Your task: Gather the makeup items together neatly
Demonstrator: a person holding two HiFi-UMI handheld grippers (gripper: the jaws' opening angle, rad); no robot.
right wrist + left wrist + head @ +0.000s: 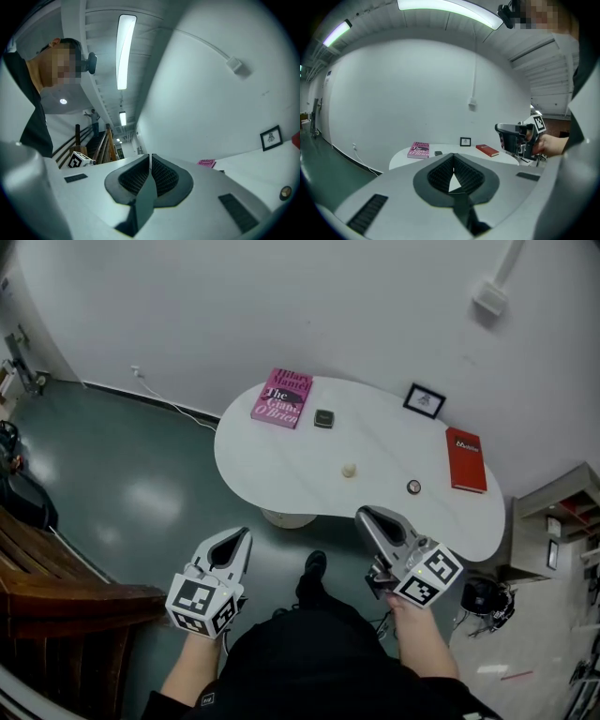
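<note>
Left gripper [451,155]: jaws pressed together, ribbed pads meeting at the tips, nothing pinched between them. Held by the left hand [200,645] low over the green floor [141,493], short of the white table [281,465], pointed toward it.

Right gripper [150,157]: jaws likewise closed pad to pad, empty. Held by the right hand [412,615], tip at the table's near edge in the head view (touching or clear of it, not to be told).

Makeup items, all on the tabletop and well apart from both grippers:
- small dark square case [323,418], at the far side, just beside the pink book [281,397];
- small cream round item [349,470], near the middle of the top;
- small round disc-shaped item [413,487], toward the near edge, left of the red book [466,459].

The three items spread out, none touching another.

Other things on the table: framed picture [425,400] at the far edge by the white wall [281,306], right of the dark case; red book flat near the right end.

Surroundings: wall box [490,298] with a conduit high on the wall; wooden stair rail [66,577] at the left; shelf unit [562,531] at the right; dark shoe [315,564] on the floor between the grippers.
</note>
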